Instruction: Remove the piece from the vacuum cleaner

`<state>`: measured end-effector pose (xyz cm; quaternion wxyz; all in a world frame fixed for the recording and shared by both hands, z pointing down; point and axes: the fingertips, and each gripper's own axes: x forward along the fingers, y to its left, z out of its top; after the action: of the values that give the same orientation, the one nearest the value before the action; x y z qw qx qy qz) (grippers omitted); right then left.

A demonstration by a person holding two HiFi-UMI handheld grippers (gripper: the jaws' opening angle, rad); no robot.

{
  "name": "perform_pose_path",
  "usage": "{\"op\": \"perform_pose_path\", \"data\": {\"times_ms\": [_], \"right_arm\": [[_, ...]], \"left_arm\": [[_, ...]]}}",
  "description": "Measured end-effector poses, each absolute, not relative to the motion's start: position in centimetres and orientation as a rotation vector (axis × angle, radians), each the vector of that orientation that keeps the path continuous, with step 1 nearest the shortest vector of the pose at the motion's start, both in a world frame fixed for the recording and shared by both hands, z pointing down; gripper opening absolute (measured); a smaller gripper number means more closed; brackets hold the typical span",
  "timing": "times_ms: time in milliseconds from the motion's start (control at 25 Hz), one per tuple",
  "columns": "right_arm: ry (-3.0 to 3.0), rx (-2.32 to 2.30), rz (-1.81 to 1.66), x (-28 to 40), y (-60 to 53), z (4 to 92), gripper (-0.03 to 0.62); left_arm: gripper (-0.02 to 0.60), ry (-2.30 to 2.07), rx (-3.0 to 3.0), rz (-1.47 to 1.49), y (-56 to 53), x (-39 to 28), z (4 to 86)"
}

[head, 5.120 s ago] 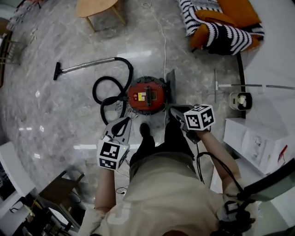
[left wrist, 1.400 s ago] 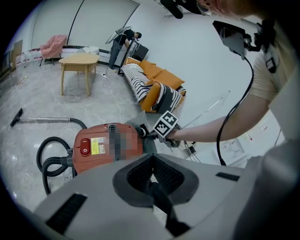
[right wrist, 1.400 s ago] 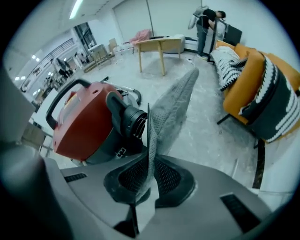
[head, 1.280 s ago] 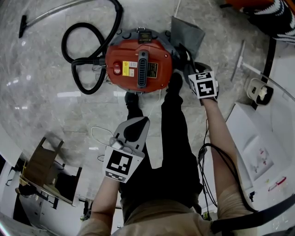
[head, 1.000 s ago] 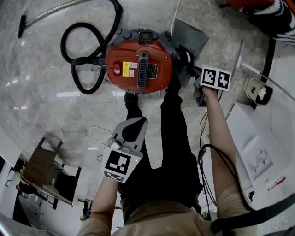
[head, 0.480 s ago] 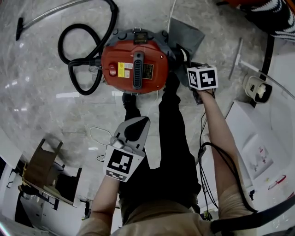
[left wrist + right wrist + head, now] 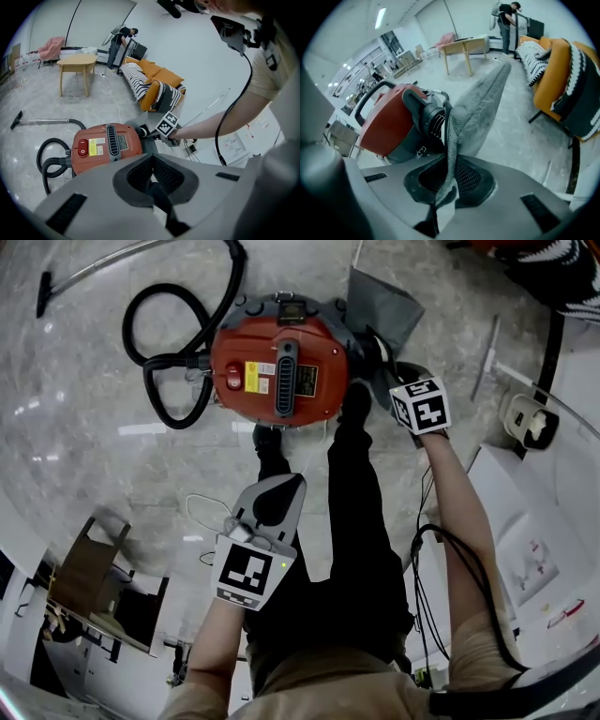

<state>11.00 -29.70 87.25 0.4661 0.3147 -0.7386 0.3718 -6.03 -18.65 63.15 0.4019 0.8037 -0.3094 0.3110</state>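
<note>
Rolled since a second ago, our right claw (image 7: 446, 187) has just tightened, pinching the grey mesh piece (image 7: 480, 108) beside the red vacuum cleaner (image 7: 278, 371), whose yellow label (image 7: 255, 377) we cannot read; our left claw (image 7: 152, 182) is pressed together, empty

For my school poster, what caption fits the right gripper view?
The right claw, its jaws just closing tighter, pinches the grey mesh flap beside the red vacuum cleaner.

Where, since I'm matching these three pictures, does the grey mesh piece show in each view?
Head view: grey mesh piece at upper right, beside the red vacuum body.
Left gripper view: centre, a grey patch just right of the red vacuum body.
Right gripper view: centre, pinched in the right gripper tongs, which have just closed further.
Shared landmark: the red vacuum body.
</note>
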Motion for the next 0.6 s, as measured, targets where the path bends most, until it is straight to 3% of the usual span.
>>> {"op": "perform_pose_path", "data": {"times_ms": [200, 440, 600], "right_arm": [[-1.819, 0.754, 0.936, 11.2, -29.8, 87.4, 0.031], [-1.740, 0.893, 1.209, 12.2, -30.1, 87.3, 0.032], [-1.728, 0.820, 1.062, 12.3, -30.1, 87.5, 0.031]], "left_arm": [[-0.003, -0.770, 2.034, 0.810, -17.9, -6.0, 63.5], [-0.003, -0.781, 2.033, 0.818, -17.6, -7.0, 63.5], [-0.003, -0.796, 2.021, 0.811, -17.4, -7.5, 63.6]]}}
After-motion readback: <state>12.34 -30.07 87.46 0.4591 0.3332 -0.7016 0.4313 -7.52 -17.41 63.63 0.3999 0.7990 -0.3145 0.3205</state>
